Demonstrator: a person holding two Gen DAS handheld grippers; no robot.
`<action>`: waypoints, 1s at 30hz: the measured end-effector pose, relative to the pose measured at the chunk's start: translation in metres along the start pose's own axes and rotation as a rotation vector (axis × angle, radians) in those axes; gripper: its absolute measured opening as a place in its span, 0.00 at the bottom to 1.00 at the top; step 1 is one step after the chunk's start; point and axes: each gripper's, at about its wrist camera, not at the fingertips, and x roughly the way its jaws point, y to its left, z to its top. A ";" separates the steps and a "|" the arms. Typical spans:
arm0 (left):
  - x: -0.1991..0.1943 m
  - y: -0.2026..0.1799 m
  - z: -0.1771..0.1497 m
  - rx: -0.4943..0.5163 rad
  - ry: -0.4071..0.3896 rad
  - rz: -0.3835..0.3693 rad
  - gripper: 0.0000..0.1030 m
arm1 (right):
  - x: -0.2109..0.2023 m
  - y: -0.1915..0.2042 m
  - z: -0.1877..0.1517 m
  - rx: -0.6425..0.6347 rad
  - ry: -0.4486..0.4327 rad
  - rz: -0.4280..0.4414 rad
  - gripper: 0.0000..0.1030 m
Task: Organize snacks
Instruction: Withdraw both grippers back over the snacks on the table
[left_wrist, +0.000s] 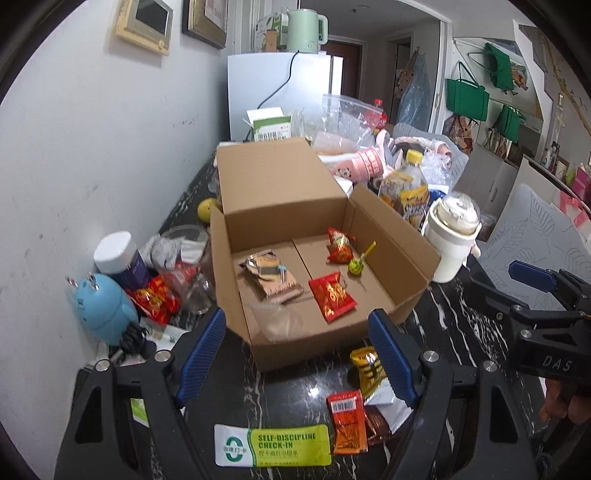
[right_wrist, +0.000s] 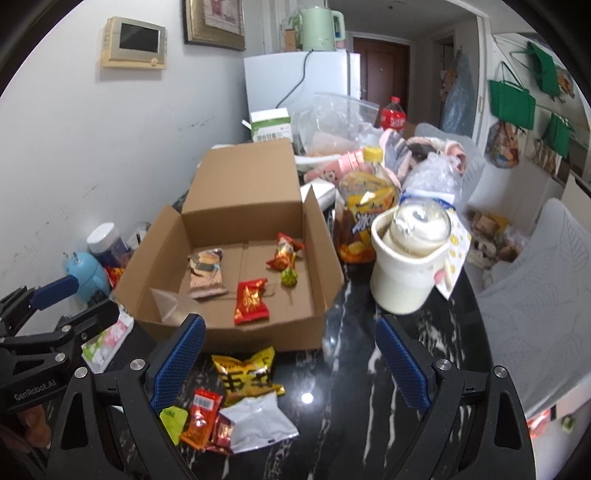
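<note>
Nearest the left wrist camera, a green-and-white check-in label (left_wrist: 272, 445) lies on the dark marbled surface (left_wrist: 461, 332), just beside an orange sachet (left_wrist: 347, 421). A yellow snack packet (left_wrist: 366, 367) and a white packet (left_wrist: 388, 402) lie close by, all in front of the open cardboard box (left_wrist: 310, 343). The left gripper (left_wrist: 297, 356) has its jaws spread wide with nothing between them, the blue fingers (left_wrist: 201, 354) framing the box's near wall.

Inside the box lie a brown wafer packet (left_wrist: 269, 275), a red packet (left_wrist: 332, 297), a smaller red sweet (left_wrist: 338, 245) and a green lollipop (left_wrist: 356, 264); a clear plastic bag (left_wrist: 273, 319) lies in the near corner.

In the right wrist view, the right gripper (right_wrist: 291, 360) also stands open and empty, its jaws on either side of the box's near right corner. The loose snacks sit low between its fingers: the yellow snack packet (right_wrist: 247, 374) touching the box's front wall, the orange sachet (right_wrist: 201, 419) and white packet (right_wrist: 258, 424) nearer the camera. A cream lidded cup (right_wrist: 404, 273) stands just right of the box, a yellow-capped drink bottle (right_wrist: 364, 218) behind it. A blue round container (left_wrist: 105, 310) sits left of the box, near the wall.
</note>
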 end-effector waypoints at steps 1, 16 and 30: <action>0.003 0.000 -0.007 -0.005 0.012 -0.010 0.77 | 0.003 0.000 -0.005 0.001 0.011 -0.002 0.91; 0.035 0.005 -0.072 -0.030 0.138 -0.051 0.76 | 0.044 0.012 -0.075 -0.037 0.150 0.034 0.91; 0.058 0.022 -0.114 -0.097 0.246 -0.075 0.76 | 0.079 0.023 -0.111 -0.072 0.230 0.096 0.91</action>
